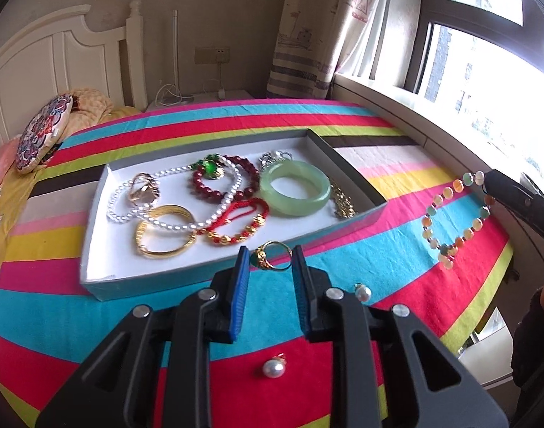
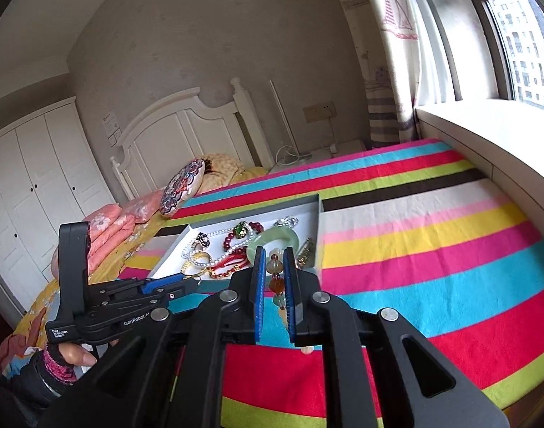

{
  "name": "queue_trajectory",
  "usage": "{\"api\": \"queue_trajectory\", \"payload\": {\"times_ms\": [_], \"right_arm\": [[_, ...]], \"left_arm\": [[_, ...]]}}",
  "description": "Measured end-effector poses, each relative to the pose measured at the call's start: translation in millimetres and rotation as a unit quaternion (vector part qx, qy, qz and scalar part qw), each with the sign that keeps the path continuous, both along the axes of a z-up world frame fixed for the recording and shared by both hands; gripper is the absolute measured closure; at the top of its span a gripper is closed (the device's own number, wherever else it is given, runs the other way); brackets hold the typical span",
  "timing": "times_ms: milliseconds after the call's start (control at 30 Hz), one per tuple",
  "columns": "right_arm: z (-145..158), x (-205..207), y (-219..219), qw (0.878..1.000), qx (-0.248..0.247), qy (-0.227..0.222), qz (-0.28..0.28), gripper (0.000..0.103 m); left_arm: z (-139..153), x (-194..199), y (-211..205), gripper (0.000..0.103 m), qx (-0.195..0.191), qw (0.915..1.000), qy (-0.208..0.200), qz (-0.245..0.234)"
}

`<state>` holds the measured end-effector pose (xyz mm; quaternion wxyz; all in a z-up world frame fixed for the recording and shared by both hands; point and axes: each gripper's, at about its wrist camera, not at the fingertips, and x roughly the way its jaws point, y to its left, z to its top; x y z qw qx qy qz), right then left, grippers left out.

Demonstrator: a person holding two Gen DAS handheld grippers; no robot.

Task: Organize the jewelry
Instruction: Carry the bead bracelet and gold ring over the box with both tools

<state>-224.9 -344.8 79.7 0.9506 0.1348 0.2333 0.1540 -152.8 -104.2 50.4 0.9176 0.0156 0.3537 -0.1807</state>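
A shallow white tray (image 1: 104,260) on the striped cloth holds a jade bangle (image 1: 295,188), a gold bangle (image 1: 166,230), a pearl necklace (image 1: 172,174), red bead bracelets and other pieces. My left gripper (image 1: 271,257) is shut on a gold ring (image 1: 272,254) with a green stone, just in front of the tray's near wall. My right gripper (image 2: 274,261) is shut on a multicoloured bead bracelet (image 1: 454,214), which hangs above the cloth to the right of the tray. It also shows between the blue pads in the right wrist view (image 2: 275,267).
Two pearl earrings lie on the cloth, one (image 1: 273,369) under my left gripper and one (image 1: 363,292) to its right. A patterned cushion (image 1: 43,133) and bedding lie at the far left. A window sill (image 2: 486,135) runs along the right.
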Motion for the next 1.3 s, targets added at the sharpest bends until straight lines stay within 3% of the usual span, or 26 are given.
{"api": "queue_trajectory", "payload": {"times_ms": [267, 567, 967, 1300], "right_arm": [[10.5, 11.3, 29.0, 0.999, -0.024, -0.004, 0.024, 0.093], [25.3, 43.3, 78.2, 0.996, -0.057, -0.01, 0.062, 0.093], [10.0, 105.1, 147.6, 0.991, -0.076, 0.028, 0.109, 0.093], [-12.0, 136.3, 173.0, 0.988, -0.026, 0.07, 0.134, 0.093]], "left_arm": [[11.8, 4.4, 37.7, 0.079, -0.013, 0.9994, -0.01, 0.031], [20.9, 36.8, 56.0, 0.079, 0.01, 0.999, -0.022, 0.037], [21.4, 137.2, 68.9, 0.079, -0.015, 0.9992, 0.037, 0.01], [-1.8, 181.2, 68.0, 0.08, -0.012, 0.9971, 0.075, 0.014]]}}
